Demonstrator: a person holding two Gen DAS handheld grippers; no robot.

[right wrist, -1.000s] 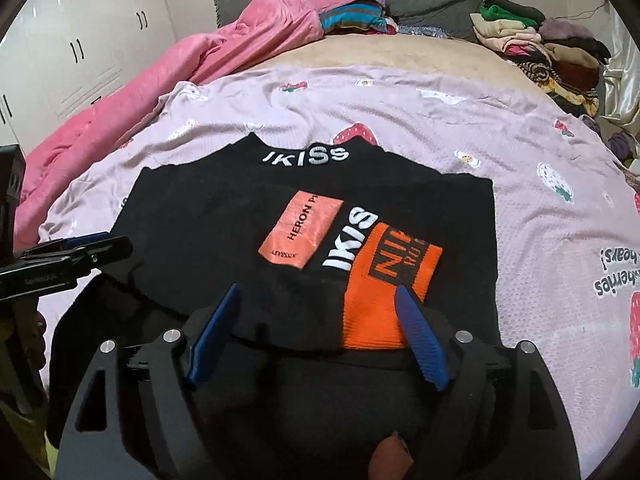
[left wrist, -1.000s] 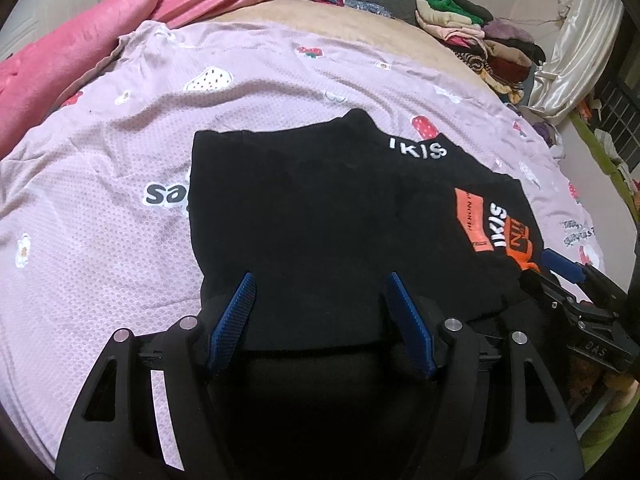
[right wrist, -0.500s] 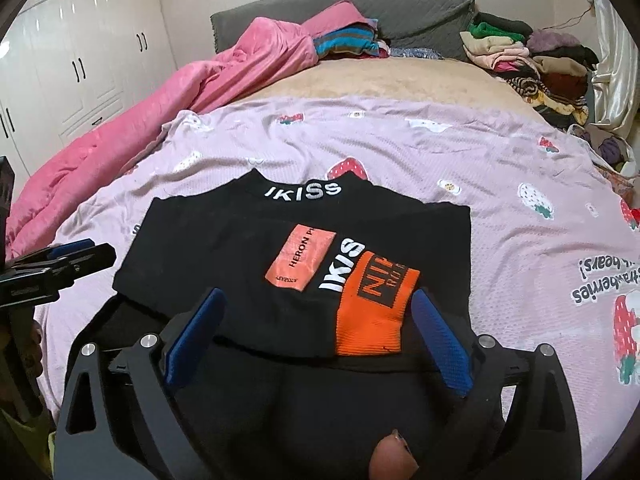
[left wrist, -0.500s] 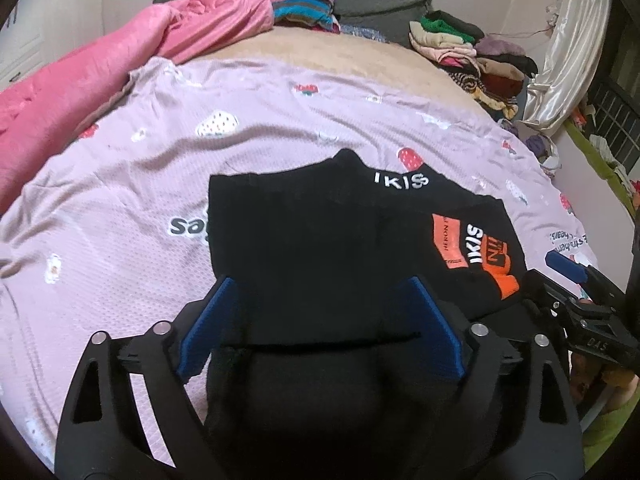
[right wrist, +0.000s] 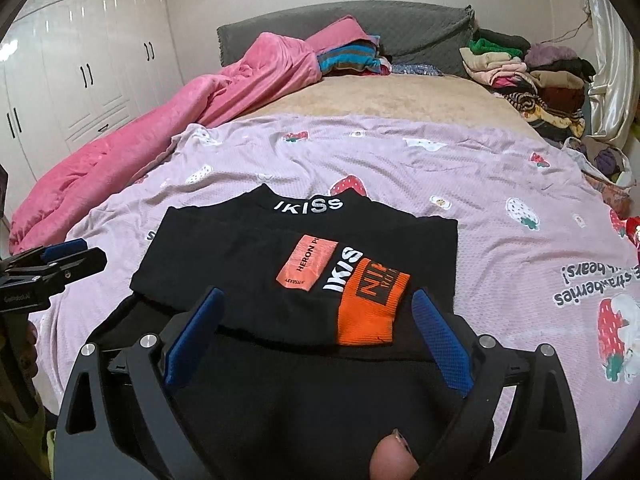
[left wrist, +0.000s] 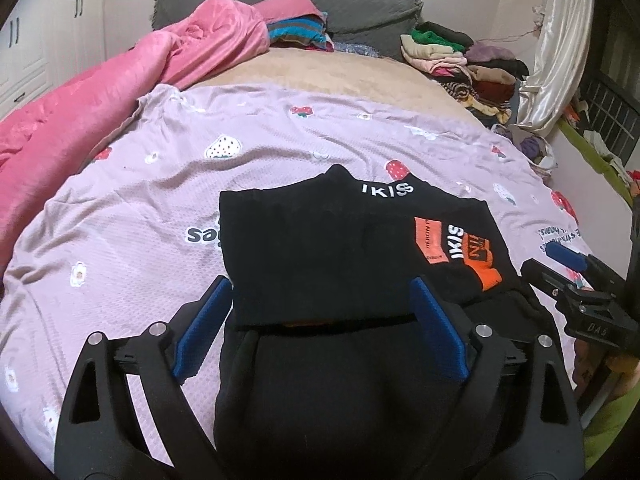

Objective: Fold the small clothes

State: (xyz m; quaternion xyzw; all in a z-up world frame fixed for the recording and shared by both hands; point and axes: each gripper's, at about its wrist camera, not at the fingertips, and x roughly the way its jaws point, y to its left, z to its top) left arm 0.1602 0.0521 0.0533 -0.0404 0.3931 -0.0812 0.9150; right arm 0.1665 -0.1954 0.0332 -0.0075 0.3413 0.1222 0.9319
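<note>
A black garment [left wrist: 320, 248] with white "IKISS" lettering and orange patches lies on the lilac strawberry-print sheet [left wrist: 120, 208], its sides folded in. It also shows in the right wrist view [right wrist: 280, 264], with an orange cuff [right wrist: 368, 312] on top. My left gripper [left wrist: 320, 320] is open and empty above the garment's near left part. My right gripper [right wrist: 316, 328] is open and empty above its near right part. Each gripper shows at the edge of the other's view, the right one [left wrist: 568, 264] and the left one [right wrist: 64, 256].
A pink blanket [right wrist: 180, 120] lies along the bed's left side. A pile of folded clothes [right wrist: 528, 72] sits at the far right by the grey headboard [right wrist: 360, 28]. White wardrobes [right wrist: 80, 72] stand at the left. Clutter lies beyond the bed's right edge.
Both grippers have opened wider and pulled back and up from the garment. The garment has stayed where it lay.
</note>
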